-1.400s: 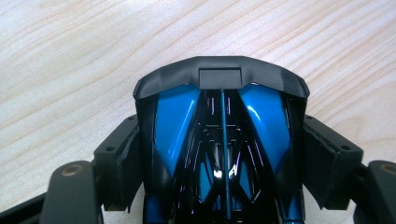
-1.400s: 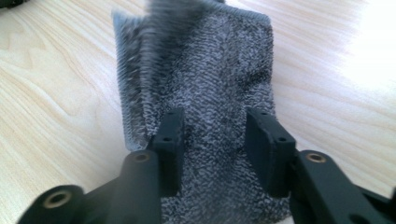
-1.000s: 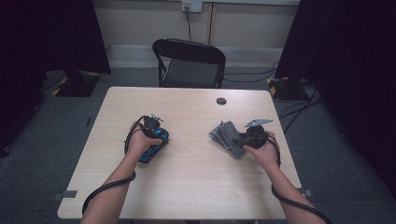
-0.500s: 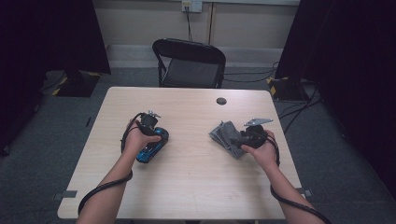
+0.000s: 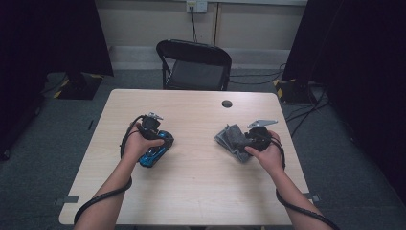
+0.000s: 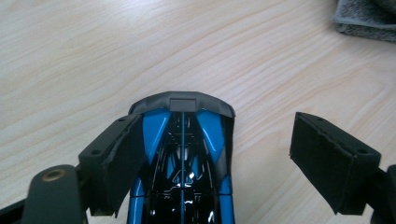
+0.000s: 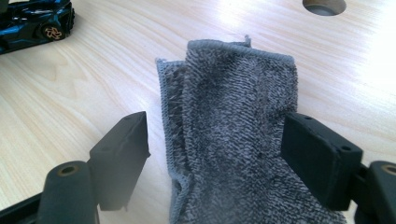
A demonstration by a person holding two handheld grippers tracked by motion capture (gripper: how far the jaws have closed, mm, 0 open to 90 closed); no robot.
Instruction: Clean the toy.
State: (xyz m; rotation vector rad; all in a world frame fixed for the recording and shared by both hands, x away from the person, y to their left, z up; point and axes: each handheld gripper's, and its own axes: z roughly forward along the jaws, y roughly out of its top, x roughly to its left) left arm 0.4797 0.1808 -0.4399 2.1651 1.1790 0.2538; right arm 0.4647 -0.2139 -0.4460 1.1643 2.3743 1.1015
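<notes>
Item one: toy car [image 6: 182, 163], glossy blue and black moulded plastic, low wedge body with a grey rear lip. I see it lying on the counter [image 5: 201, 191] at my left, between the fingers of the left gripper [image 6: 224, 154]. Those fingers have just been opening; they stand apart, the left pad just beside the car's flank, the right pad well clear of it. The right gripper view adds the car's side, with a bronze spoked wheel [image 7: 50, 31], which the left gripper view hides.

Item two: cloth [image 7: 233, 135], grey terry, looped nap, stitched hem, folded over itself into a rumpled stack. It lies on the counter at my right, between the fingers of the right gripper [image 7: 217, 158]. These fingers have also just been opening and stand apart; the right one sits at the cloth's edge, the left one clear of it. The high view shows the cloth [image 5: 234, 139] as a fanned wedge just in front of my right hand [image 5: 265, 153].

Item three: counter, pale wood-grain laminate, rounded corners, with a round dark cable hole [image 5: 227, 103] near the far edge.

Item four: room. Black folding chair [image 5: 194, 64] behind the counter, grey carpet, dark curtains on both sides, a wall socket [image 5: 197, 5] with a cable.
</notes>
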